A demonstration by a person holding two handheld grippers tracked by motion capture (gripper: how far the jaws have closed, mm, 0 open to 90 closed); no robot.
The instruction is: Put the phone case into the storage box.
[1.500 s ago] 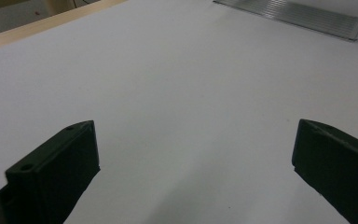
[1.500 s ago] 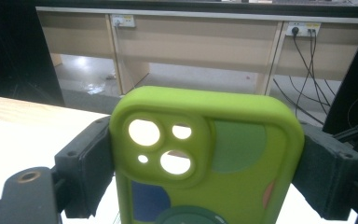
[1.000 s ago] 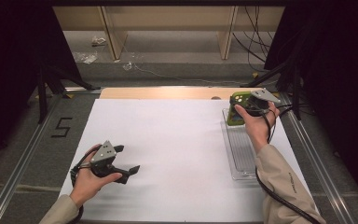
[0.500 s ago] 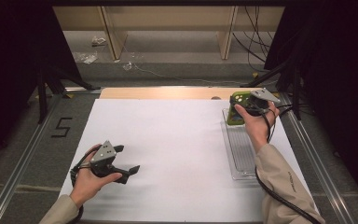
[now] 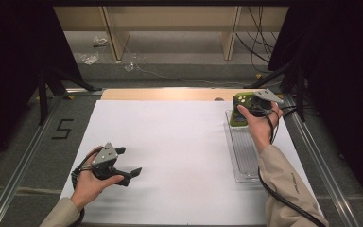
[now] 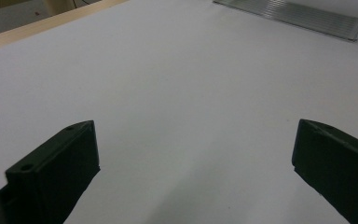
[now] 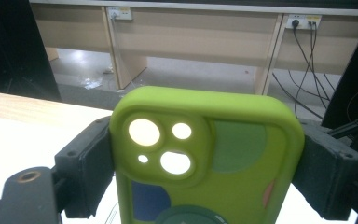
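Observation:
A lime-green phone case (image 7: 214, 154) with camera cut-outs and coloured patches stands between the black jaws of my right gripper (image 7: 205, 172), which press on both its long edges. In the high view the right gripper (image 5: 250, 106) holds the phone case (image 5: 240, 109) above the far end of a clear plastic tray (image 5: 243, 156) at the table's right. My left gripper (image 5: 127, 174) rests low over the white sheet (image 5: 170, 142) at the near left, jaws wide apart with nothing between them. In the left gripper view my left gripper (image 6: 191, 158) has bare sheet between its jaws.
The tray (image 6: 298, 16) lies along the sheet's right edge. A wooden strip (image 5: 170, 93) borders the sheet's far side. Metal rails (image 5: 321, 161) flank the table, with a "5" marked (image 5: 62, 128) at left. Cables and desk legs stand on the floor beyond.

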